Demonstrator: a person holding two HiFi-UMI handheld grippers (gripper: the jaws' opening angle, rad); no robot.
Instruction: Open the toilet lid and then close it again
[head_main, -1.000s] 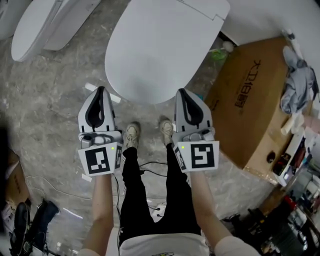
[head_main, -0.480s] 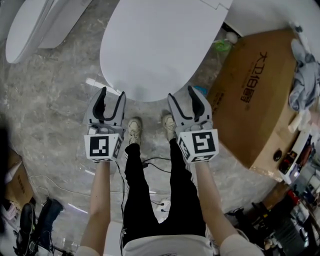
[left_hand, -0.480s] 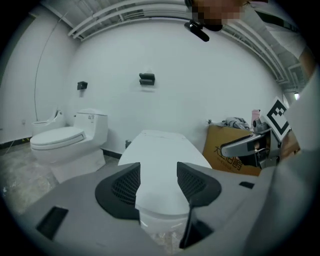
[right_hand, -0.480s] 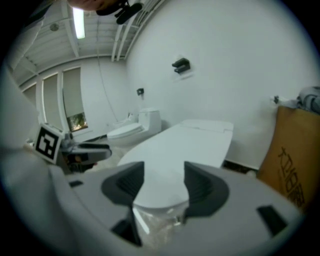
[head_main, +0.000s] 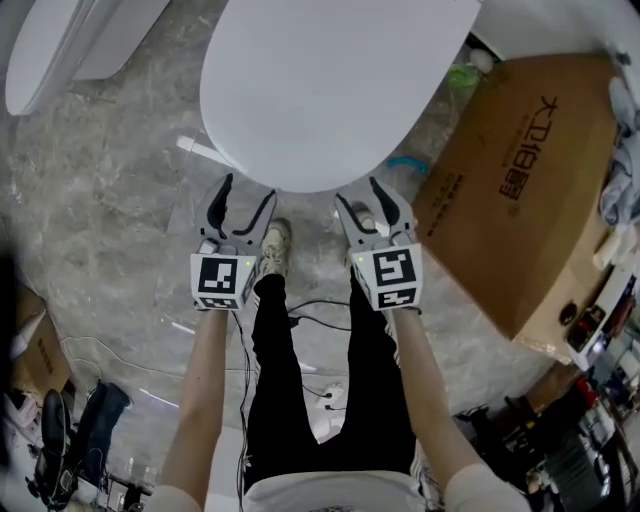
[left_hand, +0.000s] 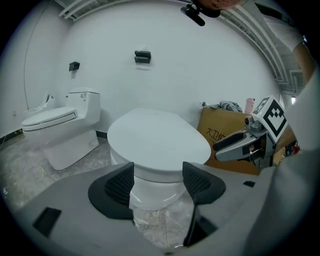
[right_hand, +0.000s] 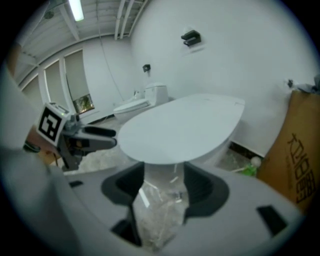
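Left gripper view: your left hand-held gripper (left_hand: 157, 173) has its jaws wide apart. They have just been opening, and there's nothing between the pads. Through the gap you only see the front of the toilet bowl (left_hand: 155, 194), farther off.

Right gripper view: the right hand-held gripper (right_hand: 164, 176) is the same, with jaws spread, just been opening, and empty. Bowl front and floor show through the gap.

Head view: both sit side by side at mid-frame, tips pointing up-frame at the front edge of the toilet lid (head_main: 335, 90). The left one is at the lid's lower-left curve, the right one at its lower-right. The tips are near the edge, but I can't tell whether they touch it. The lid is down, flat on the bowl, filling the top centre of the frame.

One shoe (head_main: 276, 246) is just right of the left one. A cardboard box (head_main: 520, 200) stands at frame right, just beside the toilet. A second toilet (head_main: 50, 50) is at upper left, and the grey veined floor (head_main: 110, 200) lies around it all.
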